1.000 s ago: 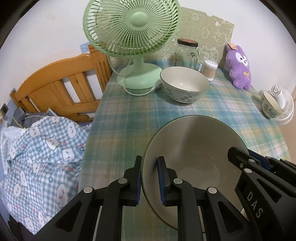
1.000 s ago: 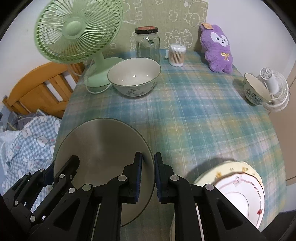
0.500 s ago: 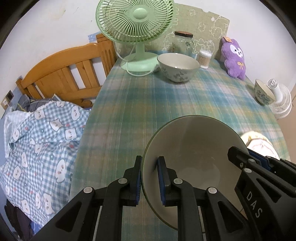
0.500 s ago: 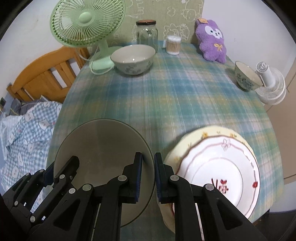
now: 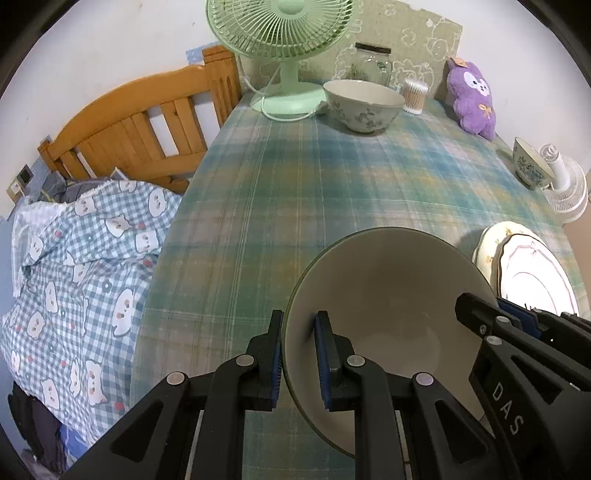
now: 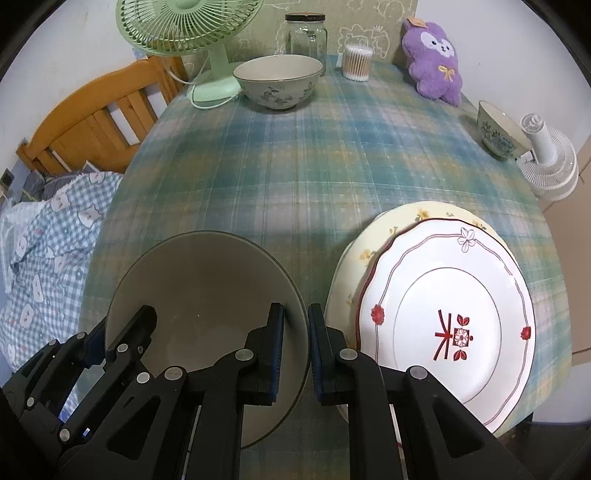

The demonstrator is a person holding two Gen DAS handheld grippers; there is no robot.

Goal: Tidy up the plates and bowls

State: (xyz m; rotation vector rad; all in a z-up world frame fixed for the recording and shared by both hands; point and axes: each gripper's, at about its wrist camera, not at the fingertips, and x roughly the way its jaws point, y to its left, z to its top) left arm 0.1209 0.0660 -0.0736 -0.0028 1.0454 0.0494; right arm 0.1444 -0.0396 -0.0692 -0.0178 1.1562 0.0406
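Observation:
A large grey-green bowl (image 5: 388,295) is held over the near part of the plaid table. My left gripper (image 5: 298,358) is shut on its left rim. My right gripper (image 6: 295,350) is shut on its right rim, and the bowl shows in the right wrist view (image 6: 199,295) too. To the right lies a white plate with red marks (image 6: 454,314) on top of a yellow floral plate (image 6: 373,240). A floral bowl (image 6: 279,81) stands at the far side. A small patterned bowl (image 6: 498,129) stands at the right edge.
A green fan (image 6: 192,33), a glass jar (image 6: 306,35), a cotton-swab box (image 6: 356,61) and a purple plush (image 6: 434,59) line the far edge. A small white fan (image 6: 550,158) lies at the right. A wooden bed frame (image 5: 140,122) and checked bedding (image 5: 74,258) lie left.
Both grippers have pulled back toward the near edge with the bowl held between them. The stacked plates have come fully into view on the right.

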